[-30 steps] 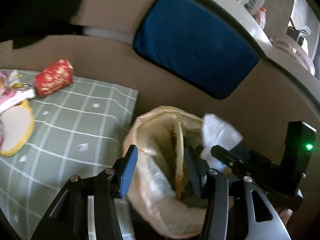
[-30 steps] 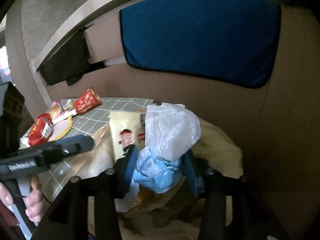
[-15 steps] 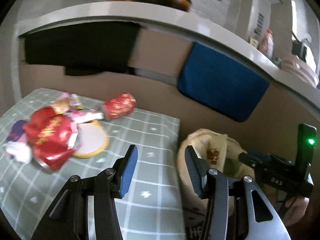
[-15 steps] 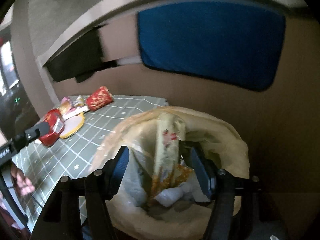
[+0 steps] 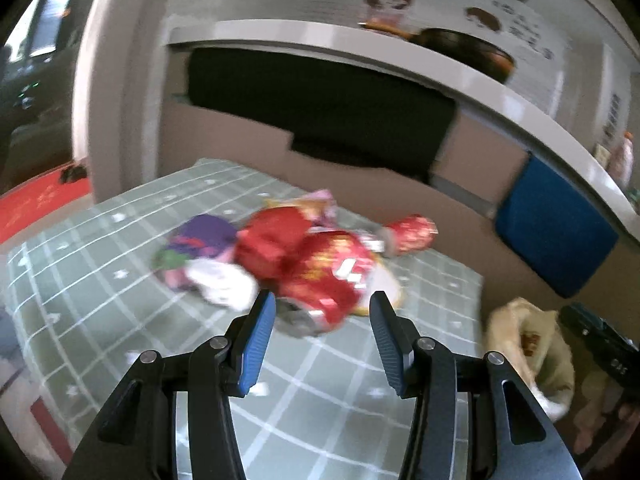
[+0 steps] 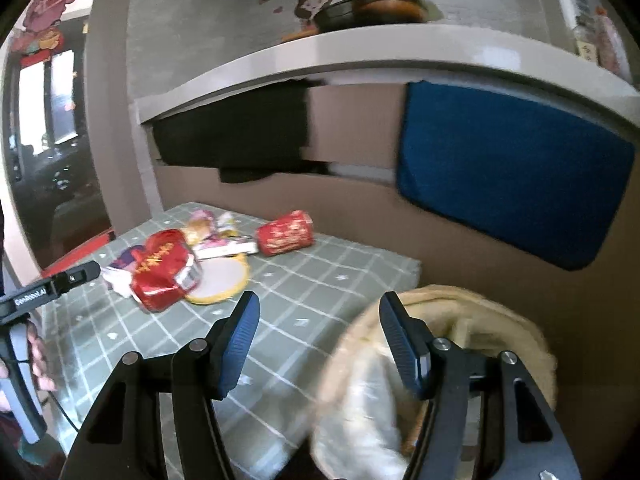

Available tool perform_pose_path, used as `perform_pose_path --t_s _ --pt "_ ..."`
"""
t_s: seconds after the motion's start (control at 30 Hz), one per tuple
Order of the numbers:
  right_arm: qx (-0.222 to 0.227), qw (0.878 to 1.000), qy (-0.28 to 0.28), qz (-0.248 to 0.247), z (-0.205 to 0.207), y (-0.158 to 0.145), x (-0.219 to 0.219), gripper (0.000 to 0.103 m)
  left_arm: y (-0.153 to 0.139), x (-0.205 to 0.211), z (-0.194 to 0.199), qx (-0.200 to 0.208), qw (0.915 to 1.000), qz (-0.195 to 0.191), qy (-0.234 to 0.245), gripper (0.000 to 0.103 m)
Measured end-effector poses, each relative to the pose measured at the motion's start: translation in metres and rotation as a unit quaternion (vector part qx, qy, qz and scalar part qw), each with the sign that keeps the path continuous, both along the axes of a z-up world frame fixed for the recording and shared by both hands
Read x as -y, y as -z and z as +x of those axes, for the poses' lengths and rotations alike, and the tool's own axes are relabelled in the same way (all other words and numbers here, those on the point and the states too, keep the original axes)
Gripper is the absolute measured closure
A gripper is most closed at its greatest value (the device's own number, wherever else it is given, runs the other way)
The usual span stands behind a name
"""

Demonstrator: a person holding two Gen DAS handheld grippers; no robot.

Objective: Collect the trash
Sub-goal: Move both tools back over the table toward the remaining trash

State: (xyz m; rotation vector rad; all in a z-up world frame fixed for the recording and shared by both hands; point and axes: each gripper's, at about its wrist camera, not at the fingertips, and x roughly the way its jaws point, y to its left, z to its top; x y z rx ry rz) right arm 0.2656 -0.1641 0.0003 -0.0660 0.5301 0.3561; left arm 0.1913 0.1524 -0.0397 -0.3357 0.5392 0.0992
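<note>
Both fisheye views are curving hard: the white shelf edge is bowing into an arc and black vignette is eating the corners. Left wrist view is smearing with motion blur, worst on the trash pile at centre and the tan bag at 4 o'clock; wall print at 1 o'clock is going soft too. Right wrist view is holding sharper, with the red can reading clean, though the bag at 5 o'clock is blurring. Daylight is coming in from a bright window at 9 o'clock, which is blowing out. Under-shelf recess is sitting in deep shadow. Tablecloth is lighting evenly, shadows soft
</note>
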Motion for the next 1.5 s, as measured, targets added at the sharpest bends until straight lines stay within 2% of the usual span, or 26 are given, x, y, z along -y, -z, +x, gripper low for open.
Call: perform_pose_path --t_s 0.13,0.27,0.4,0.57,0.67,0.9,1.0,1.03,1.07,1.17,1.37,1.5 --pt "-0.028 0.999 -0.030 0.019 0.009 0.011 -0.025 0.043 0.014 -0.032 -0.006 -0.008 0.9991 -0.014 -0.038 0.053" --pt "-0.037 0.998 -0.037 0.025 0.012 0.022 -0.042 0.043 0.024 -0.055 -0.008 -0.007 0.9970 -0.031 -0.070 0.053" --pt "-0.054 0.997 -0.048 0.030 0.016 0.034 -0.054 0.043 0.031 -0.070 0.004 -0.024 0.9957 -0.046 -0.077 0.053" --pt "-0.076 0.995 -0.058 0.025 0.019 0.051 -0.064 0.043 0.045 -0.085 0.021 -0.050 0.9893 -0.113 -0.078 0.053" --pt "-0.088 0.994 -0.059 0.026 0.022 0.058 -0.065 0.043 0.047 -0.083 0.033 -0.049 0.9878 -0.130 -0.071 0.053" --pt "-0.099 0.993 -0.061 0.020 0.025 0.068 -0.066 0.043 0.054 -0.079 0.070 -0.068 0.9873 -0.127 -0.067 0.054" --pt "-0.107 0.992 -0.064 0.022 0.026 0.072 -0.064 0.043 0.064 -0.079 0.083 -0.092 0.9857 -0.128 -0.060 0.067" --pt "-0.111 0.991 -0.064 0.023 0.027 0.073 -0.063 0.043 0.066 -0.077 0.084 -0.099 0.9857 -0.124 -0.056 0.074" --pt "-0.115 0.991 -0.063 0.026 0.028 0.075 -0.061 0.043 0.068 -0.075 0.085 -0.104 0.9864 -0.117 -0.050 0.082" --pt "-0.121 0.990 -0.061 0.032 0.029 0.078 -0.057 0.043 0.068 -0.070 0.075 -0.107 0.9890 -0.093 -0.041 0.094" --pt "-0.126 0.987 -0.086 0.038 0.033 0.067 -0.069 0.043 0.058 -0.071 0.035 -0.093 0.9920 -0.082 -0.024 0.096" --pt "-0.135 0.982 -0.125 0.047 0.050 0.049 -0.103 0.043 0.047 -0.069 0.013 -0.071 0.9949 -0.070 -0.012 0.094"
